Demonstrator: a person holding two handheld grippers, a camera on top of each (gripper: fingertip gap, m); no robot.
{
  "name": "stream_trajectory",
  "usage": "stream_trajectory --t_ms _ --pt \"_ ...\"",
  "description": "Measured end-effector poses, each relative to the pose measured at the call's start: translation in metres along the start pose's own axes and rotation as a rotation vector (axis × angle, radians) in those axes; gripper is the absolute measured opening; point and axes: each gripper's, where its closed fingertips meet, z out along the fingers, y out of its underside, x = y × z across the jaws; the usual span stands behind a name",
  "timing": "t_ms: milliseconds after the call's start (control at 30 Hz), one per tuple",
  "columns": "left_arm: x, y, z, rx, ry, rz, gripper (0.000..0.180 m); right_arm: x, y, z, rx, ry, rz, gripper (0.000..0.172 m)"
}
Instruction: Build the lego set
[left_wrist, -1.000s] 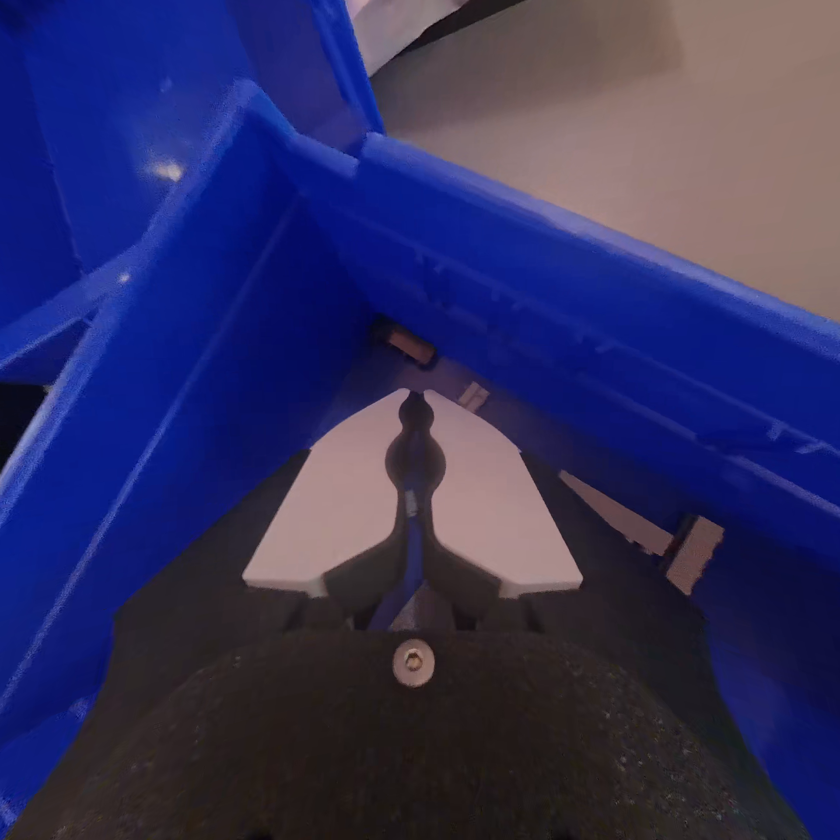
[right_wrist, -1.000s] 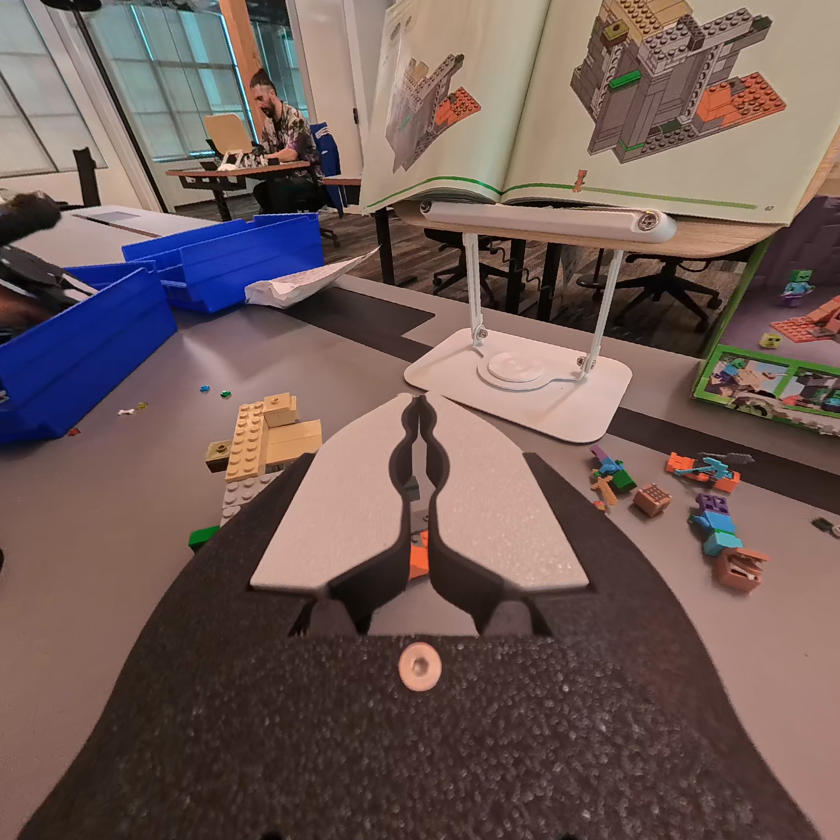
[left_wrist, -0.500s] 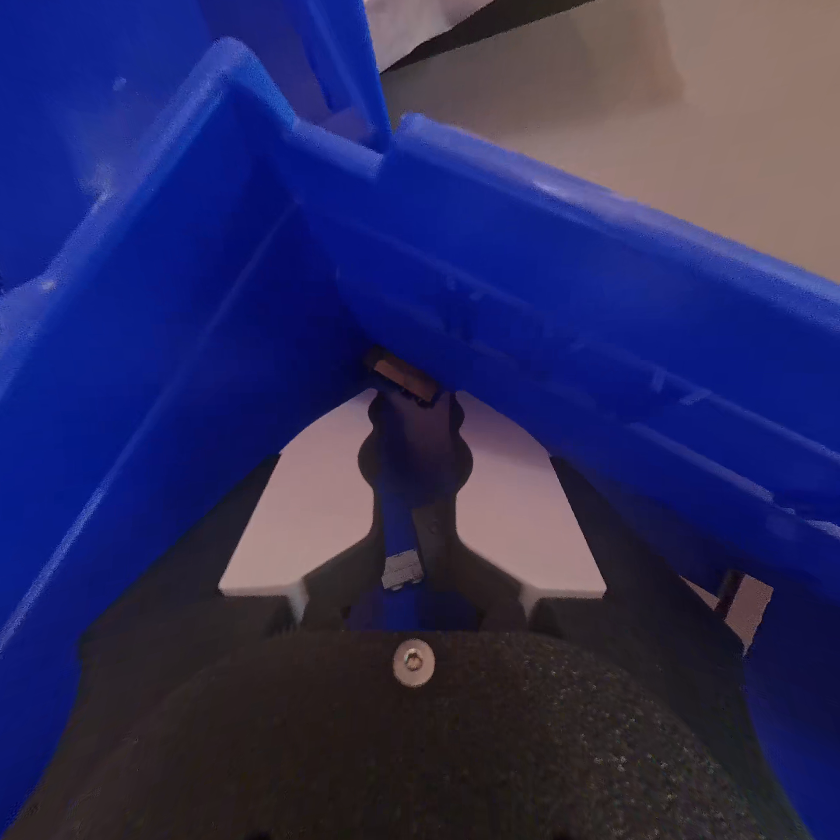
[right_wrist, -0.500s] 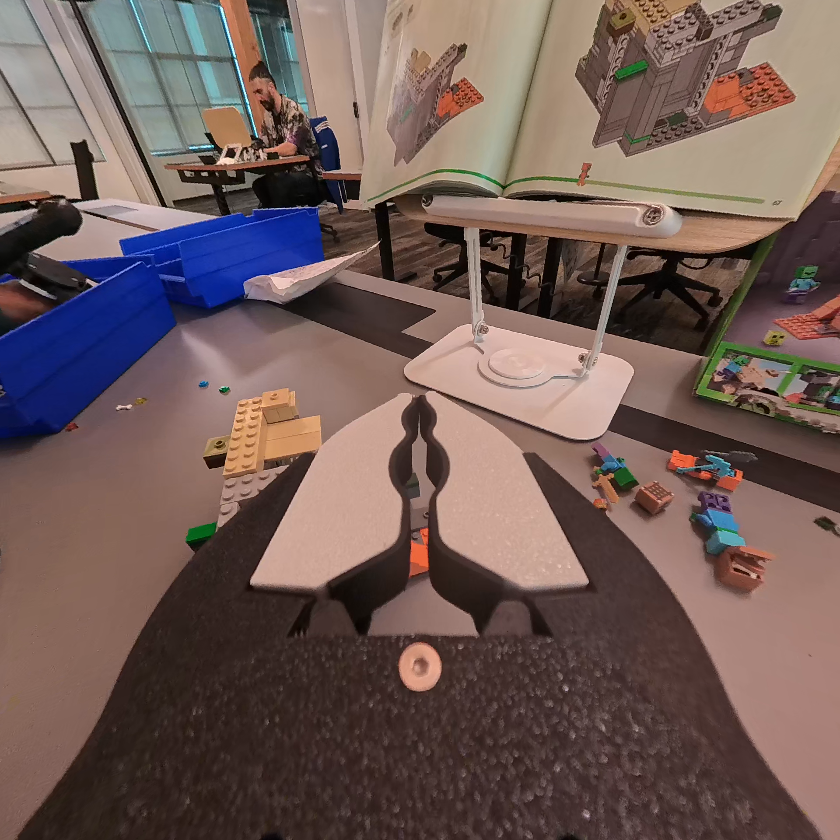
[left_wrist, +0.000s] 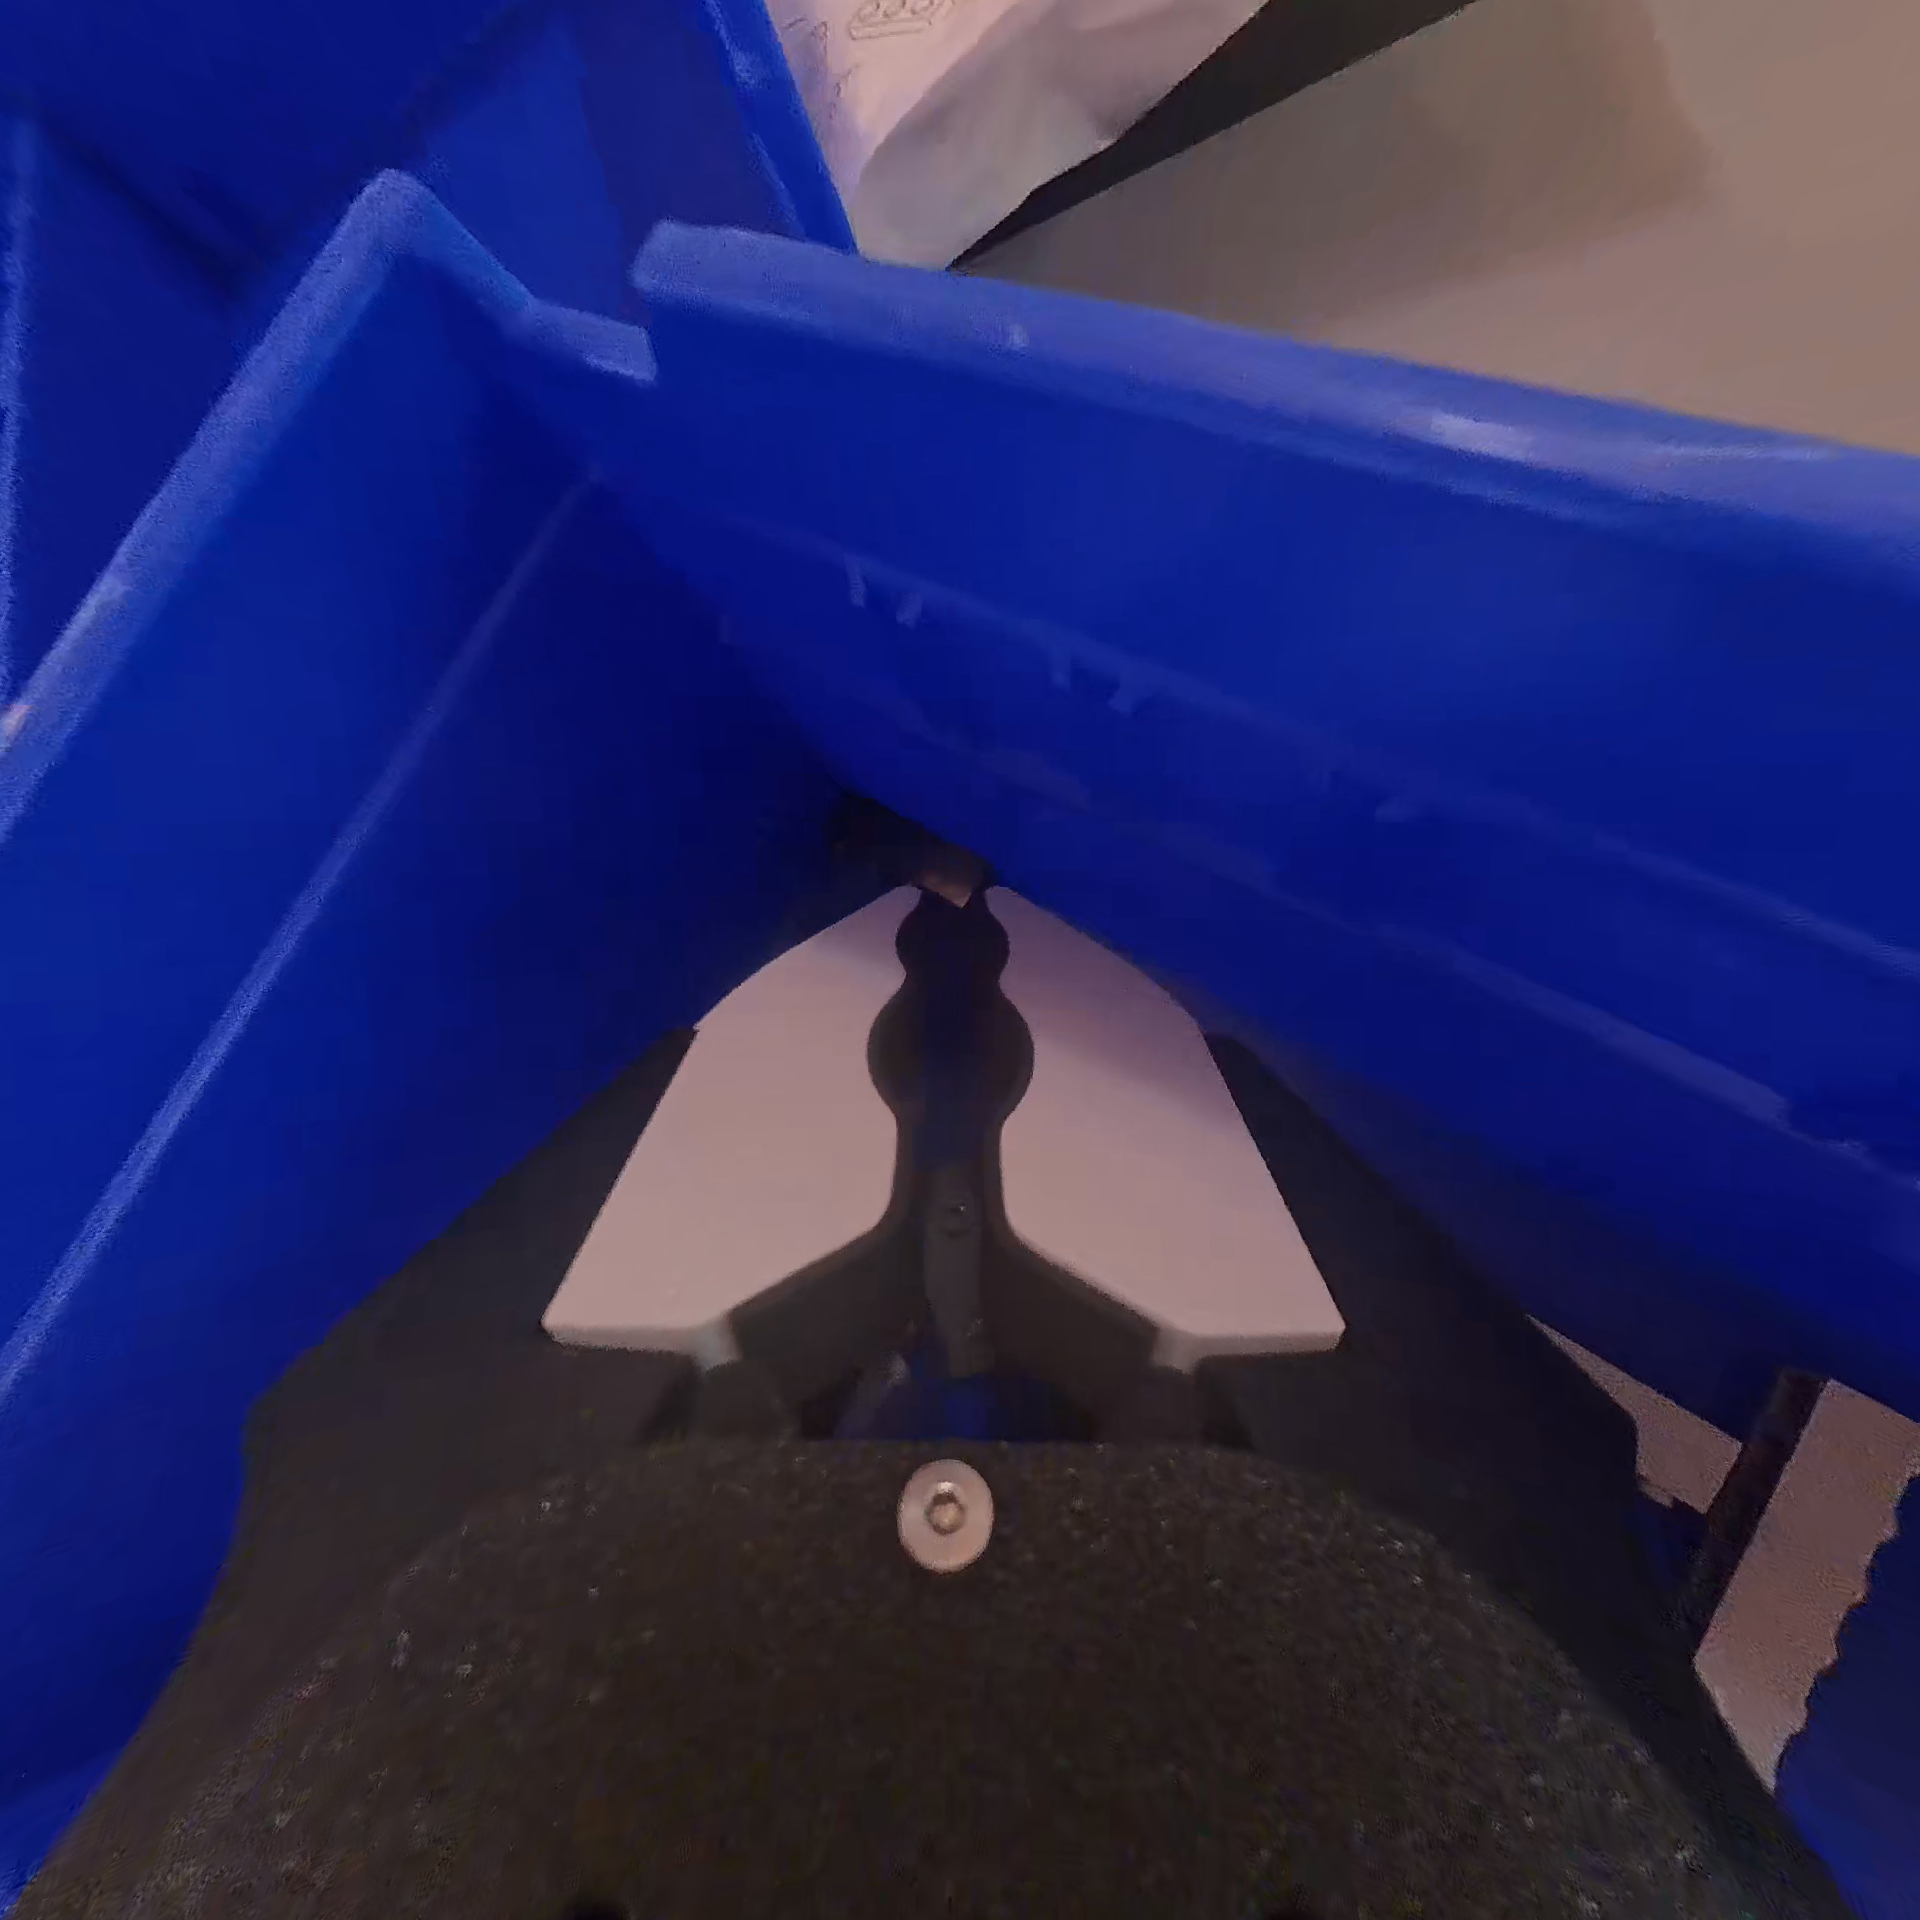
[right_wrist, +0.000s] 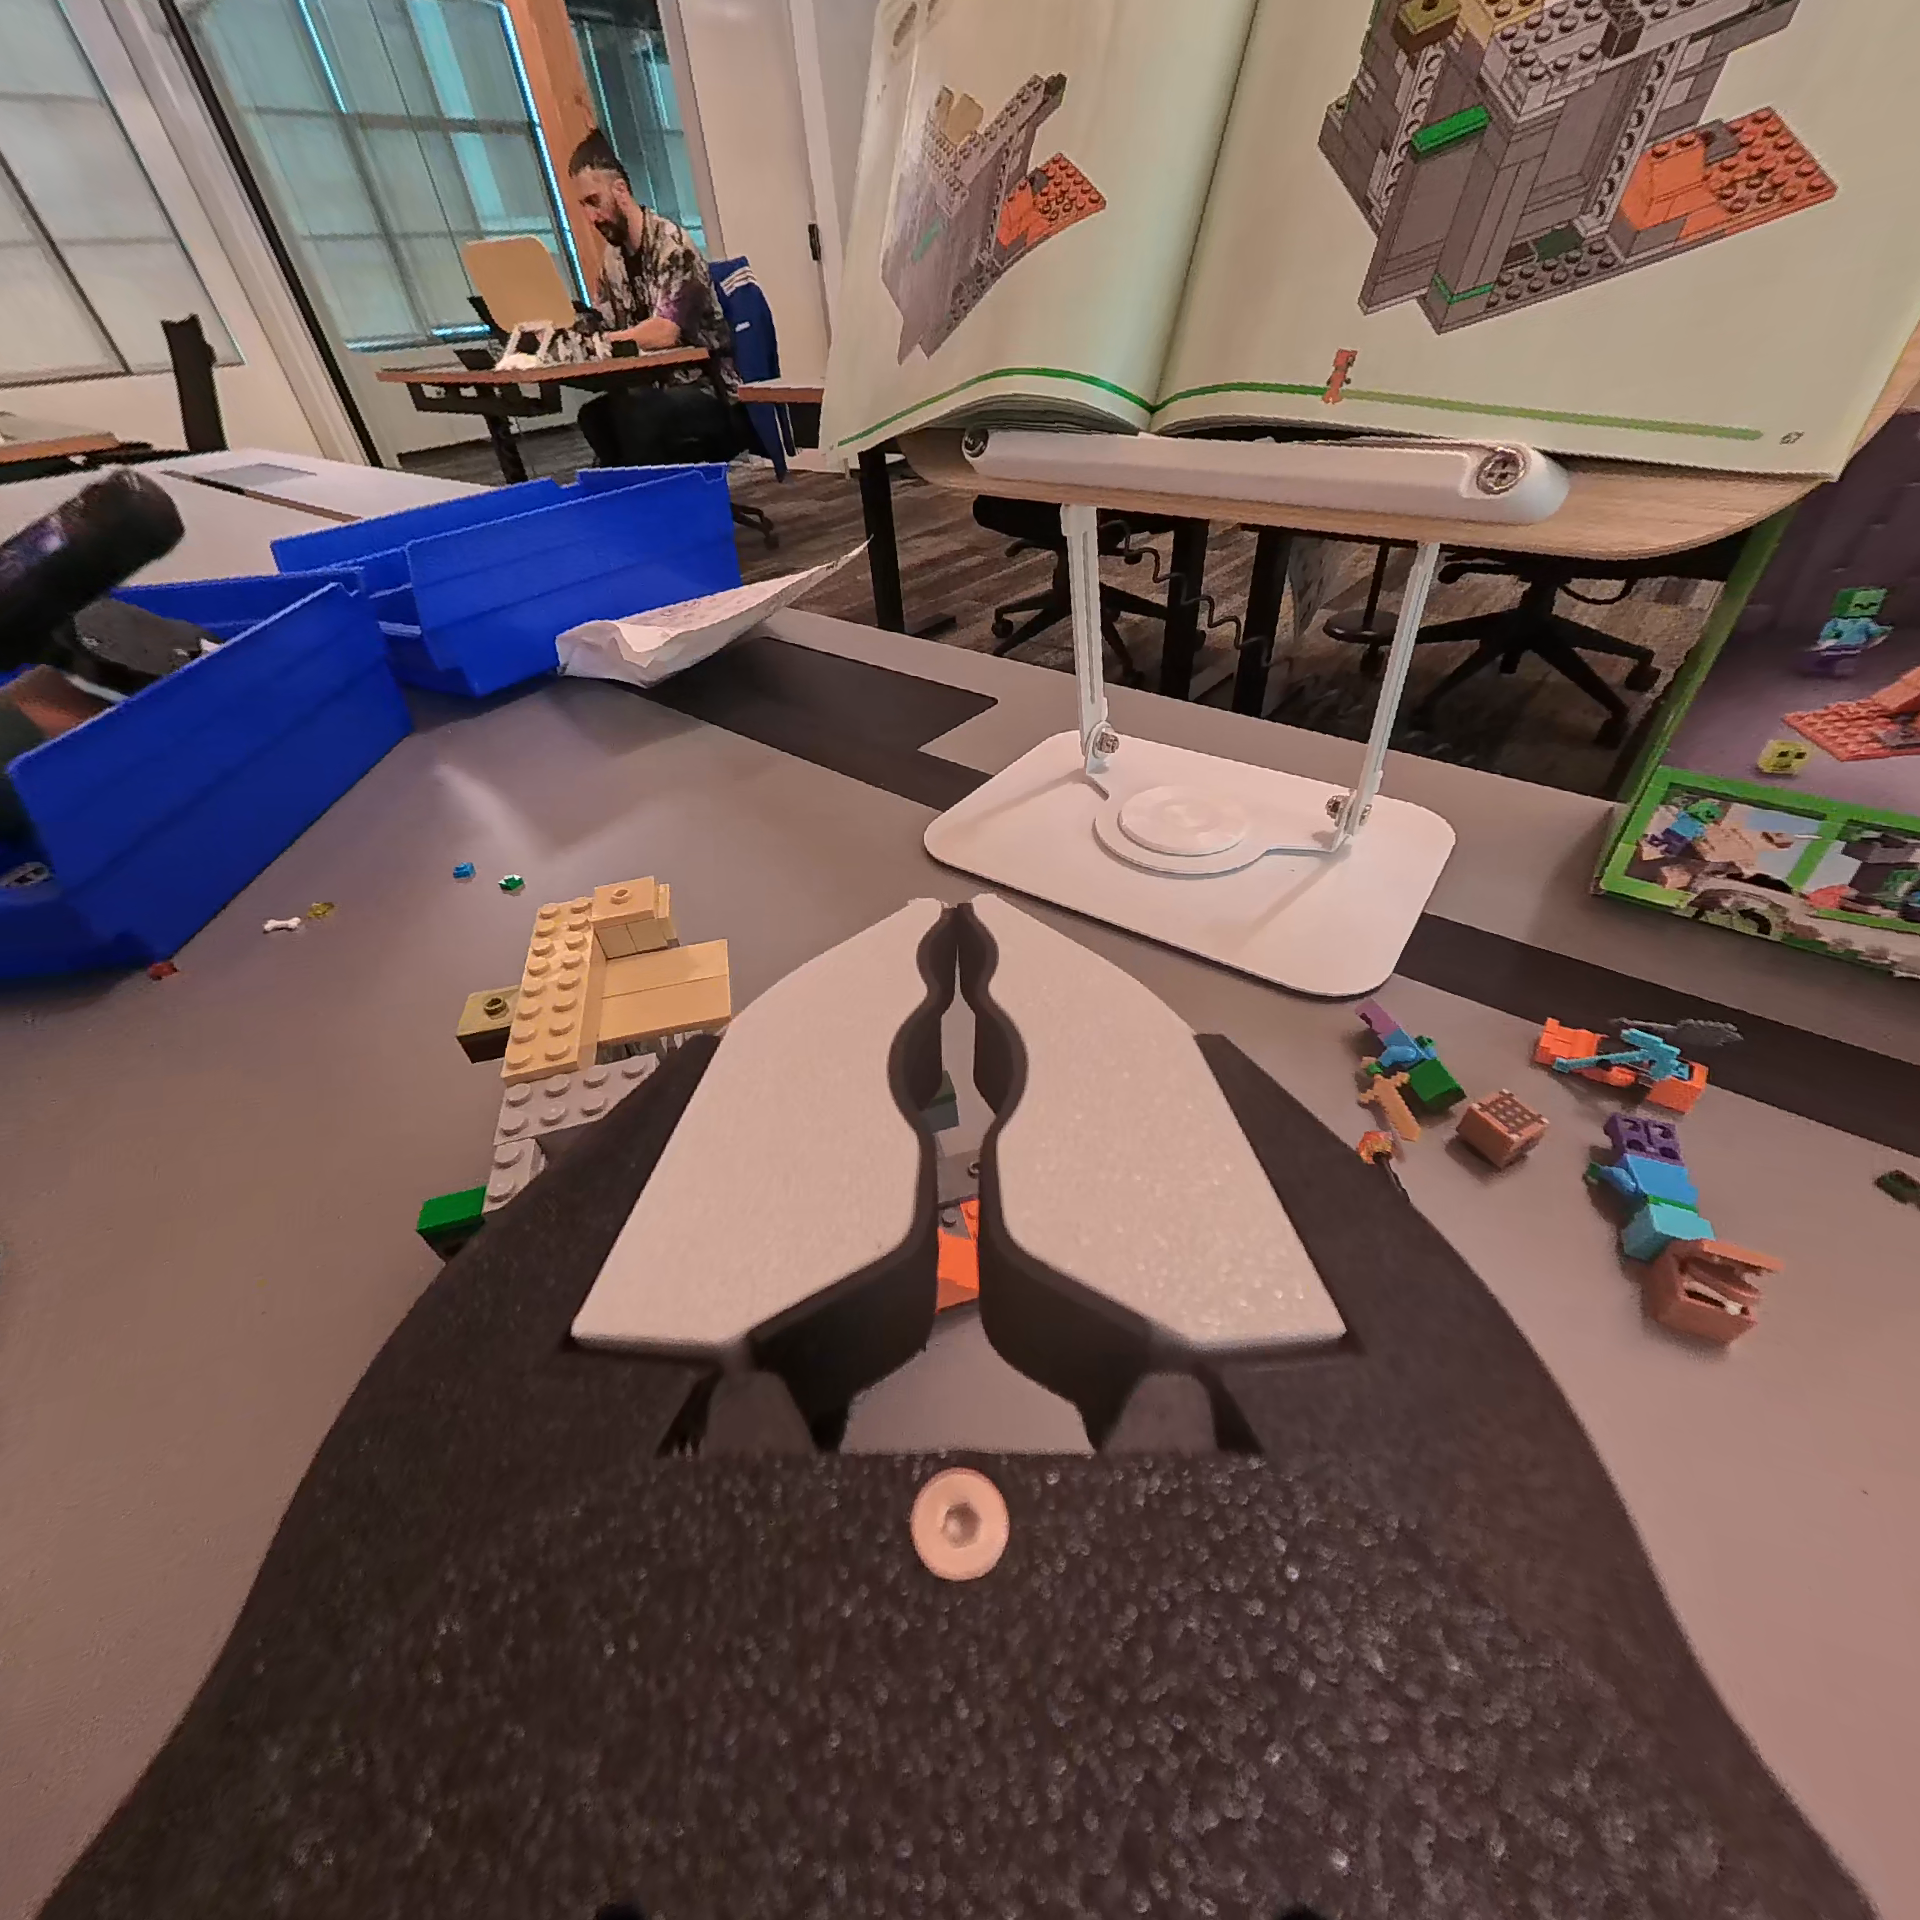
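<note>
Our left gripper points down into a corner, fingers drawn nearly together, a small tan piece pinched at the very tips. Our right gripper sits level and low, its pale fingers closed tip to tip on nothing.
</note>
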Motion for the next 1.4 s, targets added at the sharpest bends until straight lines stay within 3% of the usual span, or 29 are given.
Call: stream_trajectory --t_ms 500,733,767,800,867,1200,1400 --pt "-0.033 0.001 -0.028 -0.035 -0.183 -0.046 0.000 -0.001 0.000 0.000 0.001 0.001 0.000 0.000" --pt "-0.023 -0.001 -0.023 -0.036 -0.071 -0.075 0.000 -0.003 0.001 0.001 -0.005 -0.004 -0.003 0.000" --pt "-0.022 -0.001 -0.021 -0.037 -0.049 -0.094 0.004 -0.003 0.001 0.001 -0.005 -0.004 -0.003 0.000" --pt "-0.022 -0.002 -0.018 -0.039 -0.032 -0.121 0.028 -0.003 0.001 0.001 -0.005 -0.004 -0.003 0.000" --pt "-0.018 0.001 -0.013 -0.073 0.032 -0.179 0.033 -0.002 0.001 0.001 -0.005 -0.002 -0.002 0.000" --pt "-0.019 0.010 0.001 -0.154 0.073 -0.211 0.013 -0.001 0.002 0.001 -0.010 -0.003 0.002 0.000" --pt "-0.025 0.010 -0.007 -0.185 0.036 -0.177 0.012 -0.002 0.002 0.000 -0.012 -0.007 0.007 0.000"
